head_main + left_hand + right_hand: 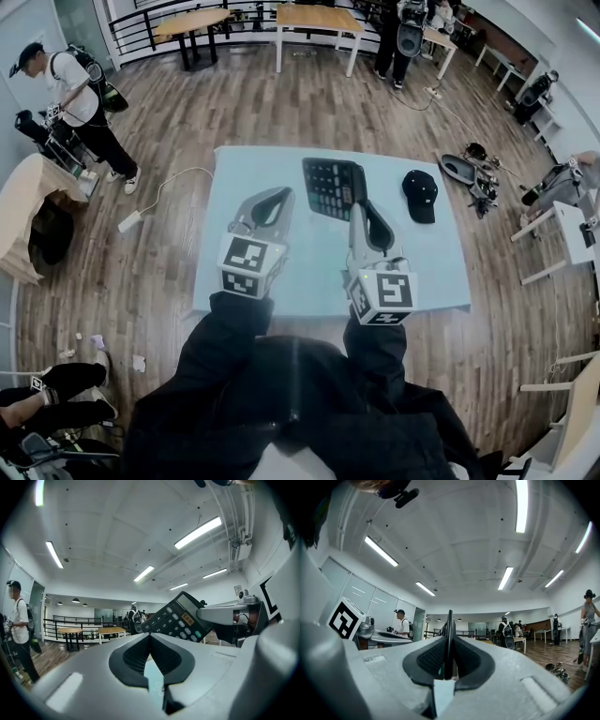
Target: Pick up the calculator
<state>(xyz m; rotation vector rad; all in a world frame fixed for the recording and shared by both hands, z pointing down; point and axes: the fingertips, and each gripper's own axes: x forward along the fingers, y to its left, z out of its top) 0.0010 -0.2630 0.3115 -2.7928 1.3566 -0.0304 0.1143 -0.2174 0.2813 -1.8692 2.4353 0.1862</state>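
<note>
The black calculator [333,187] hangs tilted above the light blue table [309,277], and my right gripper [359,208] is shut on its near right edge. The right gripper view shows the calculator [449,632] edge-on as a thin dark blade clamped between the pads [464,660]. From the left gripper view its keys and display [180,618] face me, with the right gripper [224,615] holding it from the right. My left gripper [279,197] is level beside it on the left. It is shut on nothing, its fingertips [150,637] meeting.
A black cap [420,194] lies on the table's right side. On the wooden floor to the left a white cable and adapter [131,220] trail. People stand at the far left [80,103] and at the back [403,37], near wooden tables [314,19].
</note>
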